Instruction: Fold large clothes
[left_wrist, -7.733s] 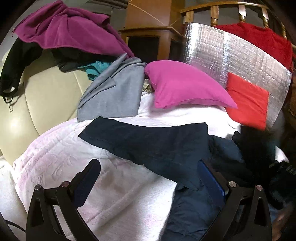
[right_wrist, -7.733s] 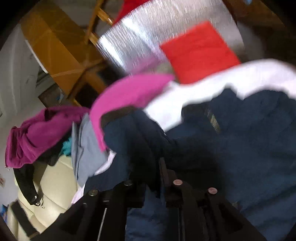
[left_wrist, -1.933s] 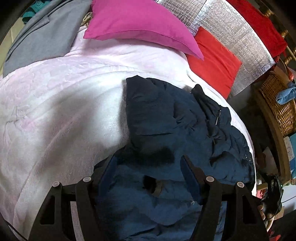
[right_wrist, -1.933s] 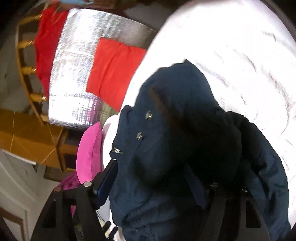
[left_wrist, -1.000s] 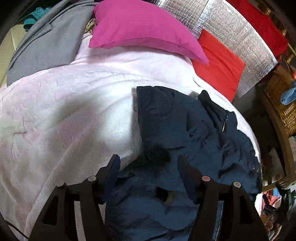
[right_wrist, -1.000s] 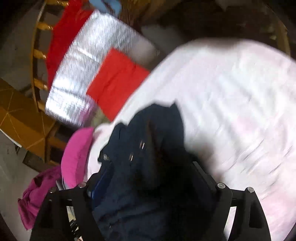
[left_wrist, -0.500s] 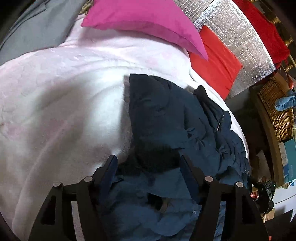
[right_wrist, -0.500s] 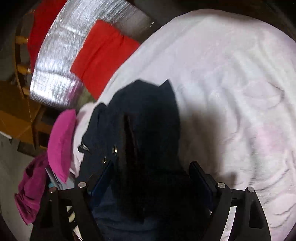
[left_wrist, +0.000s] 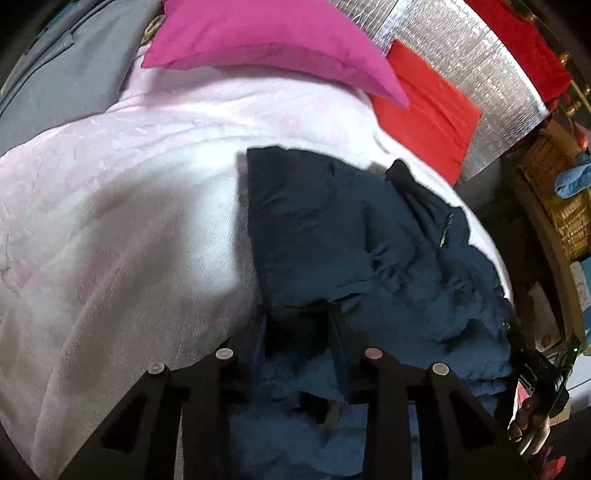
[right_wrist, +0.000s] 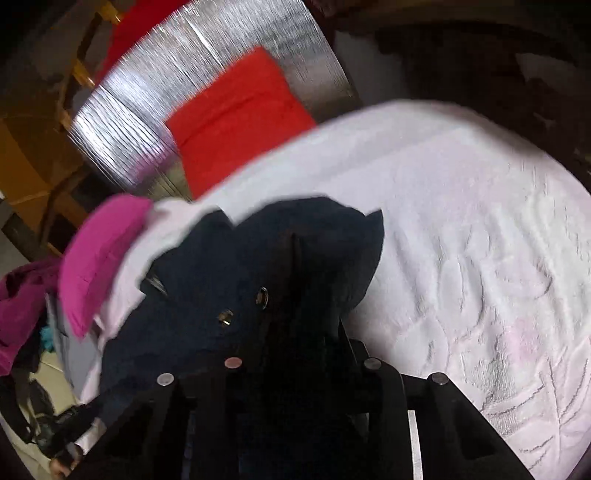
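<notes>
Largest before us is the bed, covered by a pale pink-white blanket (left_wrist: 122, 221) that fills the left wrist view from 7 to 11 o'clock and the right wrist view from 1 to 5 o'clock. On it lies the navy padded jacket (left_wrist: 369, 251), bunched and creased, spreading from the centre toward 4 o'clock in the left view, with a zip pull showing near 3 o'clock; in the right view it sits at the centre with two metal snaps on its front. Behind the bed stands a silver foil panel (right_wrist: 155, 99) at 11 o'clock, with a red cushion (right_wrist: 240, 118) leaning on it. A magenta pillow (left_wrist: 266, 40) rests on the blanket at 12 o'clock in the left view, a grey garment (left_wrist: 62, 77) beside it at 10 o'clock, and a wicker basket (left_wrist: 557, 206) at 3 o'clock. Our left tongs (left_wrist: 297, 339) are narrowed onto a fold of the jacket's near edge at 6 o'clock. Our right tongs (right_wrist: 295, 350) are likewise drawn in at 6 o'clock, with dark jacket cloth bunched between them.
</notes>
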